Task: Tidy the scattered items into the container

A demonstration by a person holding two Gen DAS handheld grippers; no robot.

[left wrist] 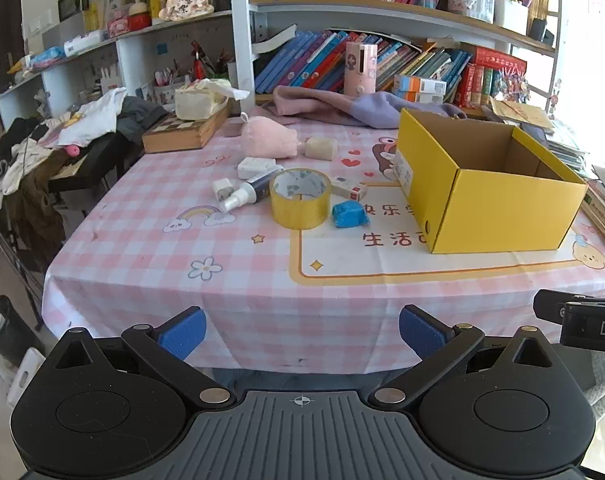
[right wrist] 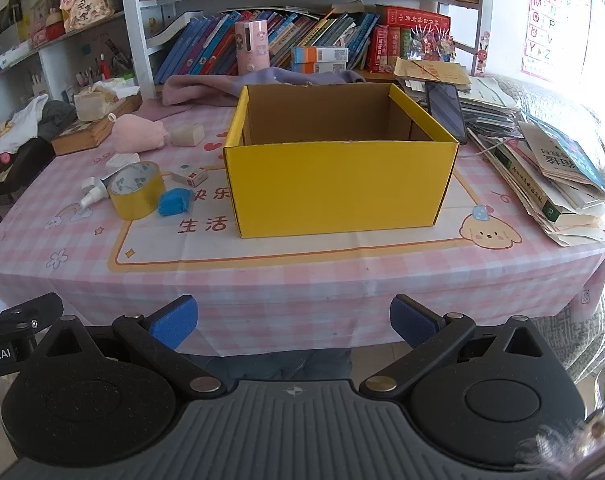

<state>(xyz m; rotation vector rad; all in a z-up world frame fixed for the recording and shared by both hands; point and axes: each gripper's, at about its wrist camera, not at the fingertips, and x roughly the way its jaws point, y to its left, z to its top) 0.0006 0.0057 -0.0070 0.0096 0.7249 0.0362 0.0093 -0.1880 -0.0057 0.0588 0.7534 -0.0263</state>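
- Scattered items, namely the tape roll (left wrist: 300, 199), spray bottle (left wrist: 244, 192), blue wad (left wrist: 349, 213) and small cartons, lie clustered just left of the yellow box (right wrist: 340, 184) on the counter (left wrist: 150, 264).
- Yellow box stands open-topped and looks empty, ready for filling.
- My left tool (left wrist: 302, 330) and right tool (right wrist: 293, 320) hover spread wide before the counter's near edge, gripping nothing.

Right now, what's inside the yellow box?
The yellow box shows only bare brown cardboard walls and an inner flap. Its near wall covers the floor, so something low inside could be hidden.
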